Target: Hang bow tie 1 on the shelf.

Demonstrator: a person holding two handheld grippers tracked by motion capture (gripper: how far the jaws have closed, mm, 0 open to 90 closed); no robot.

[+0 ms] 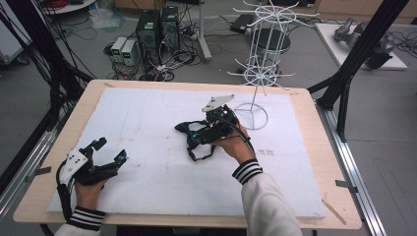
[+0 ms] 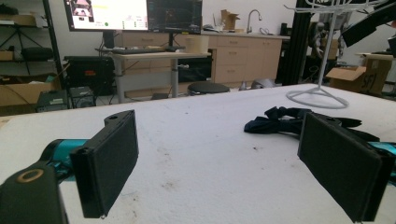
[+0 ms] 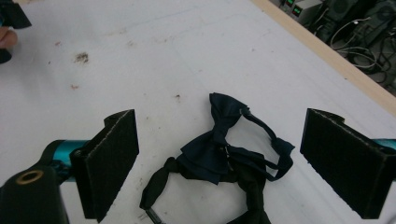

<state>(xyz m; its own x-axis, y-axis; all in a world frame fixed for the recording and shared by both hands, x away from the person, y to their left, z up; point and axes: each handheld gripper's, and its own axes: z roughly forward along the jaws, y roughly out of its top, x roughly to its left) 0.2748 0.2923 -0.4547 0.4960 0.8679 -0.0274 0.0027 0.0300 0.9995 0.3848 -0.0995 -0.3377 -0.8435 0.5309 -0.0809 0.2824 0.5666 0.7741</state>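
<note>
Right gripper (image 3: 219, 163) hangs wide open over the dark bow tie (image 3: 219, 149) at lower centre of its view, left gripper (image 1: 105, 152) idling spread at lower left, and closing now risks snagging only the loose strap.

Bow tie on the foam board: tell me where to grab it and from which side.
Grip the bow tie at its pinched centre knot, coming straight down from above with the open right claw that hovers over it. It lies flat on the white board. The knot looks like the thickest, firmest part, while the thin strap loops beside it would probably slip or tangle.
</note>
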